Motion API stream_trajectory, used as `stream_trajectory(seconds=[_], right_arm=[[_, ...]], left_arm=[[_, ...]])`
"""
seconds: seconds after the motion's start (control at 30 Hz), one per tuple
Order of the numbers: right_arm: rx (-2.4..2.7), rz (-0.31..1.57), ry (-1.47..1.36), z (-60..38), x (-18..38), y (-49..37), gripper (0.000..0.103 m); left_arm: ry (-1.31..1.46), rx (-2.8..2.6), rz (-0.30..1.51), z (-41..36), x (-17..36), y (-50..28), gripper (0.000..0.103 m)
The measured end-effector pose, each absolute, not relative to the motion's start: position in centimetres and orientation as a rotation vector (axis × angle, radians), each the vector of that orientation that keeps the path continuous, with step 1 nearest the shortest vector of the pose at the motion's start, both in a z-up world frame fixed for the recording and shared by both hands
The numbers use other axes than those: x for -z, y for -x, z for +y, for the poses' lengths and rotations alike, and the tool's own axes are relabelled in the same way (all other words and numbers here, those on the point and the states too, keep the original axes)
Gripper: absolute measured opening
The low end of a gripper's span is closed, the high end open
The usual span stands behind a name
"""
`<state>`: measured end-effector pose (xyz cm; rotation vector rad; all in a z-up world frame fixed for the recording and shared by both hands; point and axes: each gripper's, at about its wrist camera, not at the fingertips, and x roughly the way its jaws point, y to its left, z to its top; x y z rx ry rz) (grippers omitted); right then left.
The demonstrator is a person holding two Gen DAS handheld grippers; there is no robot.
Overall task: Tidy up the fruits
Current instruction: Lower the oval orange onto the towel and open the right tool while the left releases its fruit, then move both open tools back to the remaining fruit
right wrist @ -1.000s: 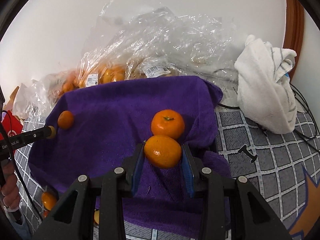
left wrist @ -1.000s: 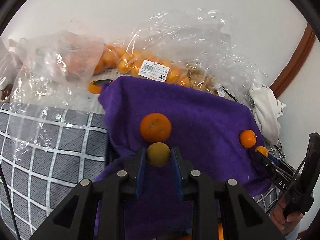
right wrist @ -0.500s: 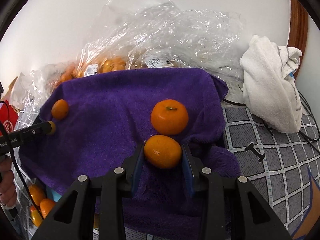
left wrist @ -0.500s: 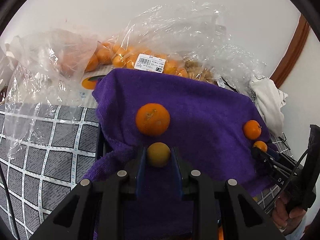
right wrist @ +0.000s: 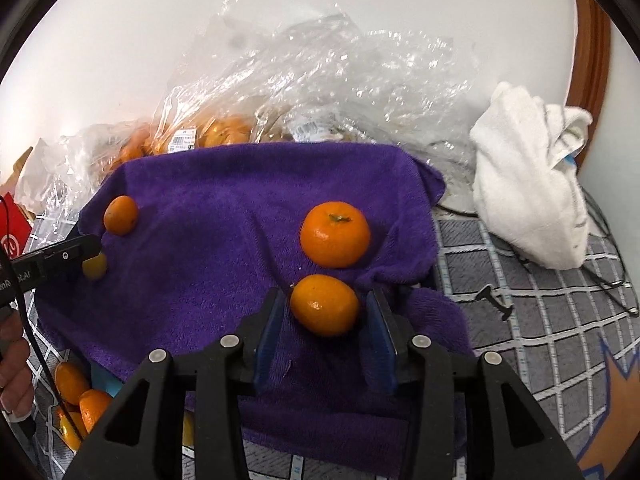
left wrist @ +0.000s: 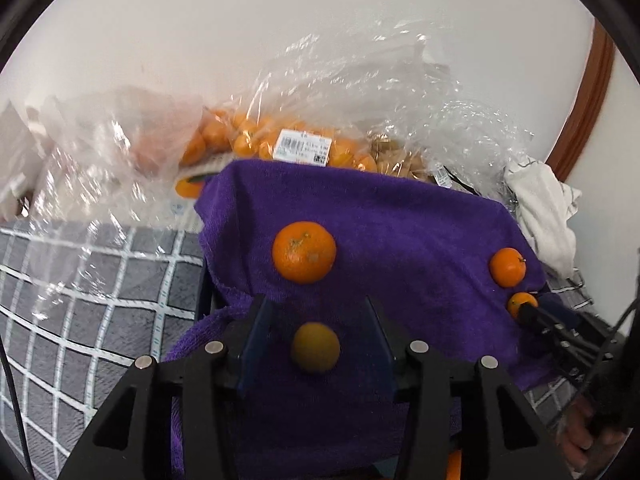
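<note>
A purple towel lies draped over a box. My left gripper is open, with a small yellowish mandarin lying loose on the towel between its fingers. A larger orange mandarin sits just beyond. My right gripper is open, with an orange mandarin resting on the towel between its fingers, apart from the pads. Another mandarin with a green stem lies just beyond. Each gripper shows in the other's view, at the towel's side edge.
Clear plastic bags of mandarins lie behind the towel against the white wall. A white cloth lies at the right. Several mandarins sit in a container under the towel's left edge. A grey checked mat covers the surface.
Both grippers have opened and let go of their mandarins, which now rest on the towel. Both grippers have drawn back a little.
</note>
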<state>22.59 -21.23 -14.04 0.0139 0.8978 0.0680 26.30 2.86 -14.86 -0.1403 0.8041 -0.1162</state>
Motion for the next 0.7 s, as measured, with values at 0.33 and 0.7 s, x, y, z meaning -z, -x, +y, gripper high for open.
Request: stream_trajectory(seconds=[0.33, 0.7], right_arm=[[-0.057, 0.826, -0.018, -20.1, 9.5, -19.4, 0.043], [-0.186, 0.882, -0.072, -17.1, 10.8, -13.2, 0.045]], left_arm=[[0.085, 0.119, 0.731, 2.1, 10.6, -22.1, 0.045], [0.07, 0.141, 0.8, 5.5, 12.6, -15.4, 0.045]])
